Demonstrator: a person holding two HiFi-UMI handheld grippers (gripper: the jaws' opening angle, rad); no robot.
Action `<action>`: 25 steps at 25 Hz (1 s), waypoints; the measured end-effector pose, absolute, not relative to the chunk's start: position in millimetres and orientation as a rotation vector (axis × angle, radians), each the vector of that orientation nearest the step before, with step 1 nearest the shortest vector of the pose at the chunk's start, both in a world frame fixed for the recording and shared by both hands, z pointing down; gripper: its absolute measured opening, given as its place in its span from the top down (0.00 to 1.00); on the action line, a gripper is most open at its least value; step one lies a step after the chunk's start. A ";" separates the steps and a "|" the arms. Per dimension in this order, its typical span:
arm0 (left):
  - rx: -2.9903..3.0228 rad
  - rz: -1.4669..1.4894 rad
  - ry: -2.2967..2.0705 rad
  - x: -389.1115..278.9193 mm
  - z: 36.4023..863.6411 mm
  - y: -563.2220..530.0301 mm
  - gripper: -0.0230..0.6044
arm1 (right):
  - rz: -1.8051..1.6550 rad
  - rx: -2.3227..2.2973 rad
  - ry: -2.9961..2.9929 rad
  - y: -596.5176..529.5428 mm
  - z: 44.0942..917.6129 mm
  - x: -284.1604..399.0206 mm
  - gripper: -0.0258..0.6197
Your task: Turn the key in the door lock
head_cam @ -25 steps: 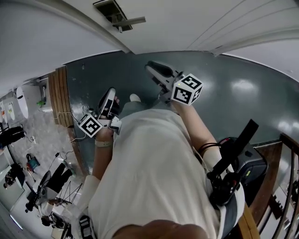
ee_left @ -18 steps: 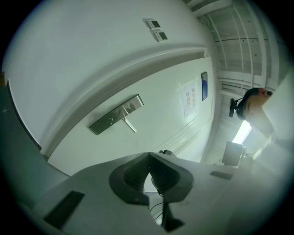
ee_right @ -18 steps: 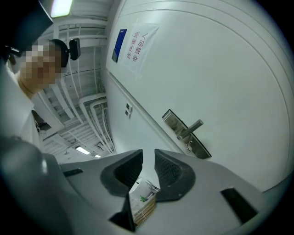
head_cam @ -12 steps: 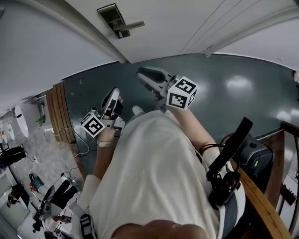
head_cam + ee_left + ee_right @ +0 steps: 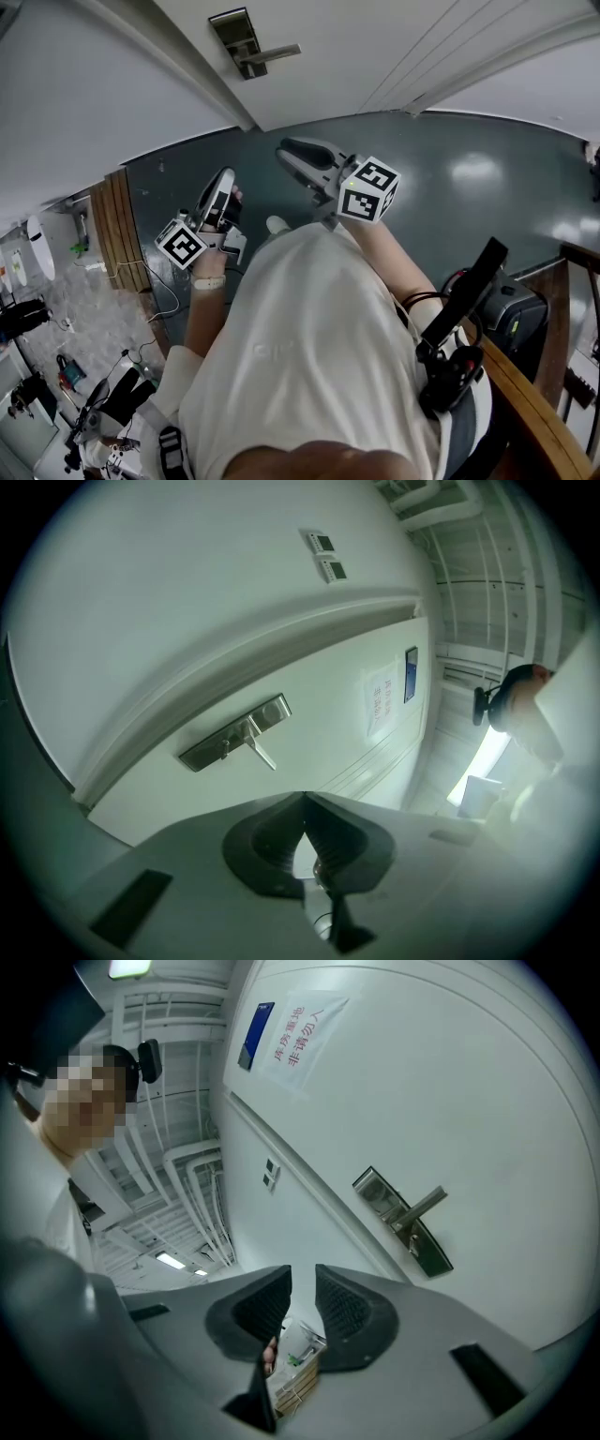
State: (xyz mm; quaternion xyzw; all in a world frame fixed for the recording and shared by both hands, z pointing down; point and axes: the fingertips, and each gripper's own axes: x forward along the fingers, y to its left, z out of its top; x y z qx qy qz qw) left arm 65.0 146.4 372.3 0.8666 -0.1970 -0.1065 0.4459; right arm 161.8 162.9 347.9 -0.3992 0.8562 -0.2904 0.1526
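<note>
Plainly, both grippers hang well short of the door [image 5: 394, 56]; the lock plate [image 5: 236, 34] and its lever handle [image 5: 277, 52] sit well apart from them in the head view; a small stub [image 5: 414, 1240] just beside the lever may be the key, though it is too small to be sure. The left gripper [image 5: 304, 799] has its jaws closed tip to tip on nothing; the right gripper [image 5: 302, 1274] has its jaws a little apart and empty. The likely trouble is that a jaw catches the jutting lever on the approach; or the pads pinch so small a key off-centre and slip as the wrist turns.
</note>
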 end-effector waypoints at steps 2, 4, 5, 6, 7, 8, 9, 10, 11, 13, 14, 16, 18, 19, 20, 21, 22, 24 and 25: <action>2.145 -0.272 -0.496 65.2 369.9 145.9 0.95 | -0.834 -1.130 2.462 164.0 347.9 159.5 0.82; 2.144 -0.273 -0.501 64.8 370.2 143.5 0.95 | -0.838 -1.114 2.467 162.0 348.5 157.2 0.82; 2.143 -0.272 -0.504 64.3 371.0 142.1 0.95 | -0.838 -1.110 2.469 160.4 348.7 156.5 0.82; 2.143 -0.270 -0.508 63.6 371.8 141.1 0.95 | -0.836 -1.114 2.470 158.8 348.9 156.5 0.82; 2.142 -0.269 -0.511 62.9 372.4 140.6 0.95 | -0.830 -1.128 2.467 157.4 348.9 157.1 0.82; 2.142 -0.267 -0.514 62.3 372.6 140.5 0.95 | -0.824 -1.145 2.460 156.3 348.7 158.2 0.86; 2.142 -0.267 -0.515 61.8 372.6 140.5 0.95 | -0.821 -1.156 2.450 155.3 348.3 159.2 0.88; 2.141 -0.267 -0.517 61.4 372.5 140.6 0.95 | -0.826 -1.155 2.439 154.5 347.9 159.8 0.88; 2.139 -0.266 -0.519 61.2 372.6 140.8 0.95 | -0.837 -1.147 2.430 153.9 347.6 159.7 0.88; 2.135 -0.263 -0.524 60.7 372.8 140.8 0.95 | -0.859 -1.127 2.417 152.7 347.4 158.1 0.88; 2.134 -0.262 -0.526 60.2 373.1 140.6 0.95 | -0.865 -1.123 2.416 152.2 347.6 156.9 0.88; 2.134 -0.259 -0.532 57.9 373.7 140.1 0.95 | -0.868 -1.120 2.424 151.8 348.8 154.0 0.88; 2.137 -0.259 -0.537 55.1 373.7 139.6 0.95 | -0.875 -1.111 2.427 152.0 349.7 151.0 0.88; 2.136 -0.261 -0.539 54.0 373.7 139.4 0.95 | -0.878 -1.108 2.428 152.1 350.2 149.9 0.88; 2.133 -0.263 -0.541 53.2 373.9 139.2 0.95 | -0.880 -1.107 2.430 152.3 350.8 149.0 0.88; 2.130 -0.264 -0.544 52.5 374.4 139.1 0.95 | -0.882 -1.107 2.433 152.6 351.5 148.2 0.88; 2.127 -0.263 -0.546 51.8 375.1 139.0 0.95 | -0.884 -1.107 2.435 152.9 352.2 147.7 0.88; 2.125 -0.261 -0.550 50.0 376.3 139.1 0.95 | -0.887 -1.108 2.435 153.7 353.8 146.8 0.88; 2.125 -0.260 -0.552 48.9 377.0 139.4 0.95 | -0.890 -1.111 2.435 154.2 354.8 146.6 0.88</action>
